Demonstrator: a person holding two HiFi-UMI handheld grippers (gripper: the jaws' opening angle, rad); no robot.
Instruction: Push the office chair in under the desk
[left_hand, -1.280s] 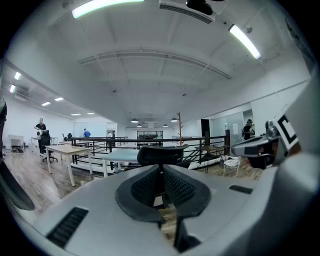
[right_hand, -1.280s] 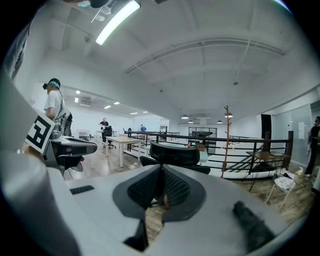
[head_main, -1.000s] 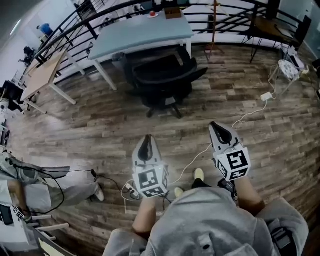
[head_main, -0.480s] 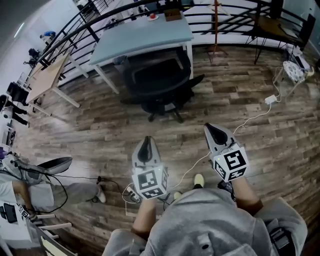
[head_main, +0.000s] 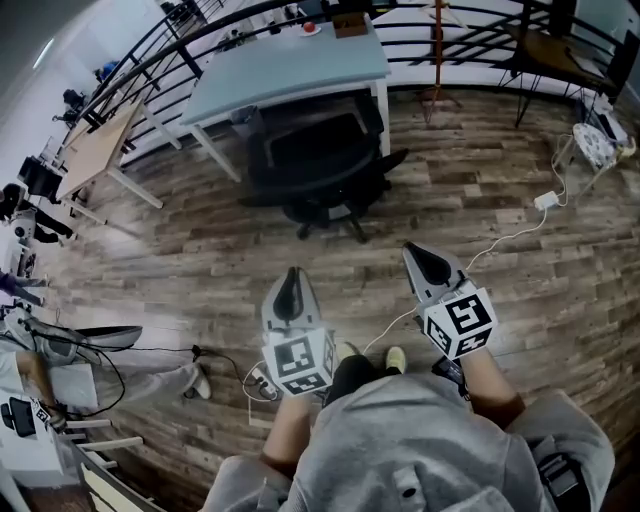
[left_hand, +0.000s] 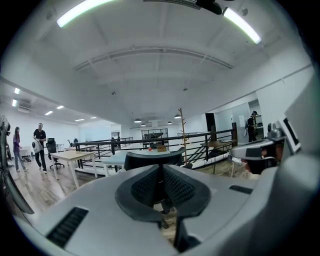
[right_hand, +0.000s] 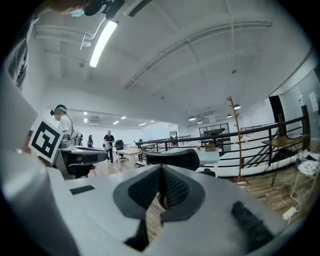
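Left gripper (head_main: 290, 278) and right gripper (head_main: 417, 255) are both pressed together, empty, and well short of the chair (head_main: 325, 165). It stands at the desk (head_main: 285, 65) edge, seat partly under. We advise meeting the backrest squarely, tips level. Only the head view shows the wheeled base (head_main: 325, 212); the gripper views show the backrest's top edge.

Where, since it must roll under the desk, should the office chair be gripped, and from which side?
Probably the top edge of the backrest, from the near, open-floor side. The office chair has its back to you and its seat toward the desk, so pressing there should roll it straight in.
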